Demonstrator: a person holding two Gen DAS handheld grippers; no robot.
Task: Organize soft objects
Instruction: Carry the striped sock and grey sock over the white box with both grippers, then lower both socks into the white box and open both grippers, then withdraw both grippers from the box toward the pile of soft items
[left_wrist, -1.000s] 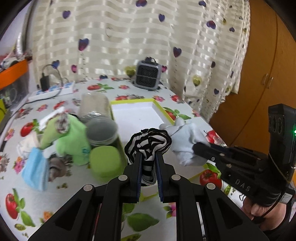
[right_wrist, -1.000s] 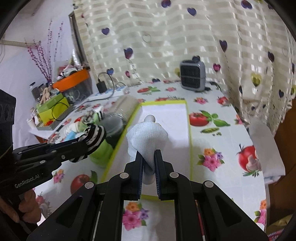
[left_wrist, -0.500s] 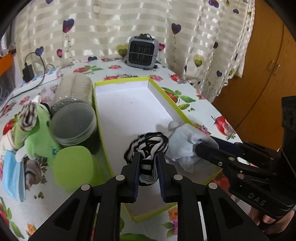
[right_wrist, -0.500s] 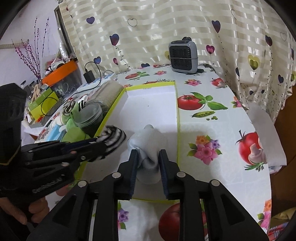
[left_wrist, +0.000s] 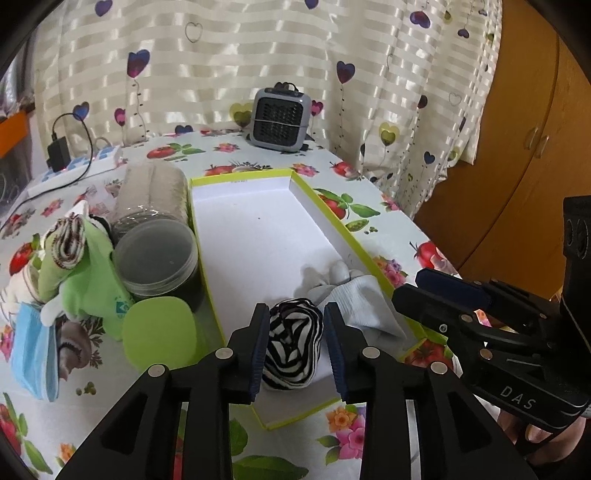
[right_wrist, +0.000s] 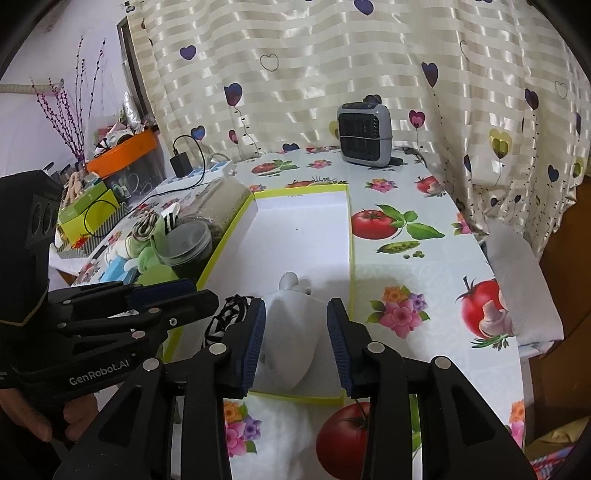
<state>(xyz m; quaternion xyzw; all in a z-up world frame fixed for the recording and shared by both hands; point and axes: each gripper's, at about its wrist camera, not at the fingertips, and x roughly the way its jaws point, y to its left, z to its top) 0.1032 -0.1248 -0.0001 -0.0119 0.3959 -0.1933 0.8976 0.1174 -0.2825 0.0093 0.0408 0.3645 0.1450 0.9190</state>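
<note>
The left hand-held gripper stands spread; its jaws have just been opening, and the striped sock lies between them on the box floor with a gap on each side. The right hand-held gripper is likewise spread, its jaws having just been opening, with the white sock lying loose between the pads. Both socks rest at the near end of the white box with the yellow-green rim, the white sock just beside the striped one and against the box's right wall. The two grippers sit close together over that near end.

Left of the box, touching its wall, stand a clear jar and a green round lid. Further left lies a heap of soft items: a green cloth, a rolled striped sock and a blue face mask. At the far edge of the desk stands a small grey heater, with a power strip and charger to its left. A heart-print curtain hangs behind.
</note>
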